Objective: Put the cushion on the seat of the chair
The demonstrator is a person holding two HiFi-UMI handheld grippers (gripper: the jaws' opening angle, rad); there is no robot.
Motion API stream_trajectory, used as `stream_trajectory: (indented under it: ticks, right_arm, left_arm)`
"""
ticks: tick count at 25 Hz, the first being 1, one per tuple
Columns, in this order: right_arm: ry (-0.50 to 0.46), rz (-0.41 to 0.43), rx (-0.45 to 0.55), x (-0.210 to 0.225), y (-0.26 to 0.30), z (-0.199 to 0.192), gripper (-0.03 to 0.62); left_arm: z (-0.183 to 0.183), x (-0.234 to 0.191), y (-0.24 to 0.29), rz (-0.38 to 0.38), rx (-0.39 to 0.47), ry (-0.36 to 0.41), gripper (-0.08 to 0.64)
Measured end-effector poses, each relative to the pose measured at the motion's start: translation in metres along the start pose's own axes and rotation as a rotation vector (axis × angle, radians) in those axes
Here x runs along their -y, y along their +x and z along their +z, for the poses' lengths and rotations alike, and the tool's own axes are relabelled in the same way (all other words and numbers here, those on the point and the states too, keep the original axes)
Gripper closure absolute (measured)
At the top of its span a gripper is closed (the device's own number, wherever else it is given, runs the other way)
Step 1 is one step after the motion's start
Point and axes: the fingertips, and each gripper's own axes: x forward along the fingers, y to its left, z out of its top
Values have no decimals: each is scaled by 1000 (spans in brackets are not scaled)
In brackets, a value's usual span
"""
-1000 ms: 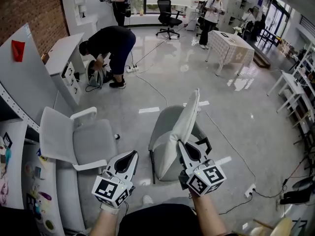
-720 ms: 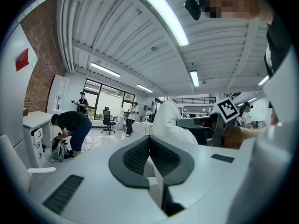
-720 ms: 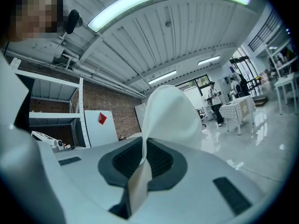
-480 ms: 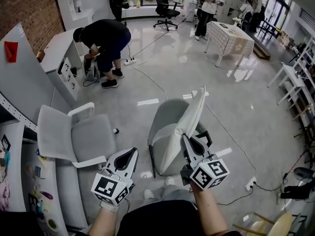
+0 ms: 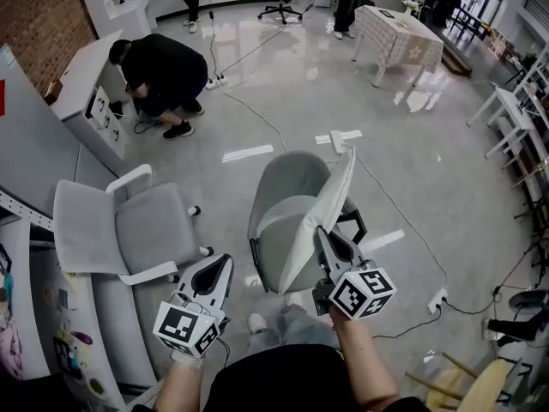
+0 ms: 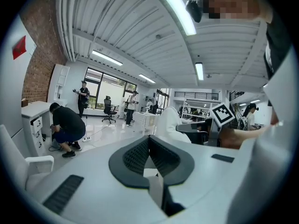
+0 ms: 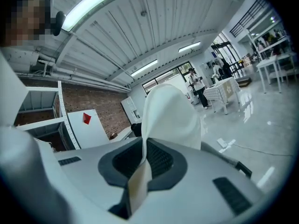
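Note:
A pale, flat cushion (image 5: 319,217) stands on edge over the grey shell chair (image 5: 283,187) in the middle of the head view. My right gripper (image 5: 322,235) is shut on the cushion's lower edge, its marker cube nearer to me. In the right gripper view the cushion (image 7: 170,115) rises from between the closed pads (image 7: 159,160). My left gripper (image 5: 220,266) hangs to the left of the chair, shut with nothing in it; its own view shows the jaws meeting at the tip of the left gripper (image 6: 149,139) and the cushion (image 6: 169,121) beyond.
A white office chair with armrests (image 5: 129,230) stands just left of the grey one. A person (image 5: 159,63) crouches by a white desk (image 5: 81,84) at the back left. A cable and a power strip (image 5: 437,300) lie on the floor at the right. A cloth-covered table (image 5: 403,37) stands far back.
Both grippers have come down and the view has tipped lower. The cushion, still in the right gripper, sits lower against the grey chair.

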Motion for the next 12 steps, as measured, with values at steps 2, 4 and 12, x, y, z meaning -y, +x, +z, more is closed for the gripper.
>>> stream_trajectory:
  ticks: [2,4,12]
  right_arm:
    - [19,-18,-15,13,0,-6,561]
    - [44,-36,-27,25,1,-14,561]
    - [101,-105,-59,78,13,-44,561]
  left_arm:
    - [-4,2,6,2,-14,-7,548]
    - [-7,6,10,3,-30,-16,548]
    - [-23,11,30,9,-92,-13,548]
